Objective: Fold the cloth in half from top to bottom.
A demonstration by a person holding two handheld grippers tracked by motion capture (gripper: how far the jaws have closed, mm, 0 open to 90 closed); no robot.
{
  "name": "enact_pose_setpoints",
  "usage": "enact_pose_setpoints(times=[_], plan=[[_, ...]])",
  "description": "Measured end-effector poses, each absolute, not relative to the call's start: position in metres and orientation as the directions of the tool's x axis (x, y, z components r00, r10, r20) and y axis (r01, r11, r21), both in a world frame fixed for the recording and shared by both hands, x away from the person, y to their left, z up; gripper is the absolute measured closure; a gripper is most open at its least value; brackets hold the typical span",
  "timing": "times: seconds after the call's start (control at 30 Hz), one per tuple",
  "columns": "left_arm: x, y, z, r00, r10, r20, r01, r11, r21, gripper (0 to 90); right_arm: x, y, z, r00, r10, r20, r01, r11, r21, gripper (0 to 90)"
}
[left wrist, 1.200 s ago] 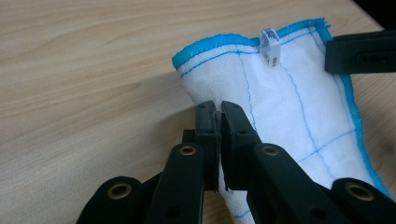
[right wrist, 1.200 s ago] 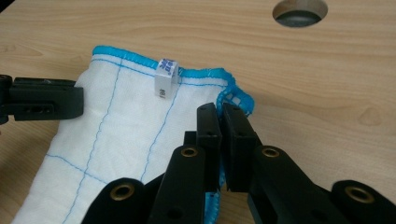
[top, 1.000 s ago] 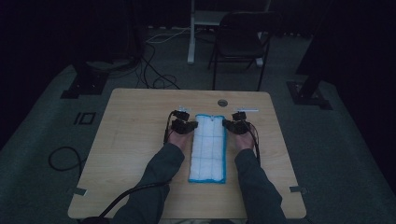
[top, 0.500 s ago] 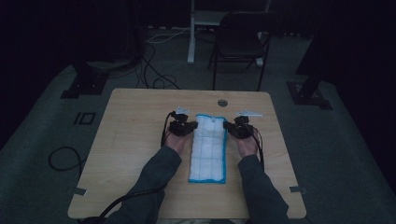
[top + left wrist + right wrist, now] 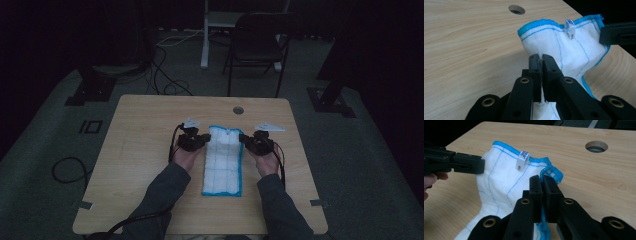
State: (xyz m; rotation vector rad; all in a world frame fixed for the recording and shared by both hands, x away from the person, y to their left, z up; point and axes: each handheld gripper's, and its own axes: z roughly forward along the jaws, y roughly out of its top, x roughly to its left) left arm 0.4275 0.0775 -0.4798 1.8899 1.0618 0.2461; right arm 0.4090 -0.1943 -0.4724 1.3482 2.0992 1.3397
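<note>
Two grippers, one cloth, logged from my remote seat. Item 1: white cloth w/ blue hem [image 5: 223,161], lying mid-table on the wooden table [image 5: 145,130], long axis running from the near edge away toward the far side w/ the cable hole [image 5: 238,110]; near end flat, far end lifted and bunched. Item 2: left gripper [image 5: 196,141], jaws pinched tight on the cloth's left edge close to the far corner; in the left gripper view [image 5: 541,62] white fabric shows squeezed between the pads. Item 3: right gripper [image 5: 252,142], same state, jaws closed on the right hem by the far corner; in the right gripper view [image 5: 543,185] the blue edge runs into the closed jaws. Small sewn label [image 5: 522,159] sits on the far hem between the two grips. Key relation: both grips sit at the far end, opposite each other across the short axis, so the rest of the cloth trails back toward me, between my forearms. Neither hand is nearer; they're approx level. My read: I'm set up for a fold, far end brought back over the near end along the long axis. That needs both hands pulled toward me evenly, else the hem skews. Risk: thin pinch on the left edge could slip. Bkgd: chair [image 5: 257,47] and floor cables beyond the table, not involved.
</note>
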Motion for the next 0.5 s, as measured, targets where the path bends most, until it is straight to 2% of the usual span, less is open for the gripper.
enact_pose_setpoints(times=[0.5], plan=[[0.408, 0.084, -0.483, 0.612, 0.737, -0.287, 0.569, -0.159, 0.806, 87.1, 0.392, -0.197, -0.475, -0.525, 0.817, 0.238, 0.539, 0.103, 0.836, 87.3]])
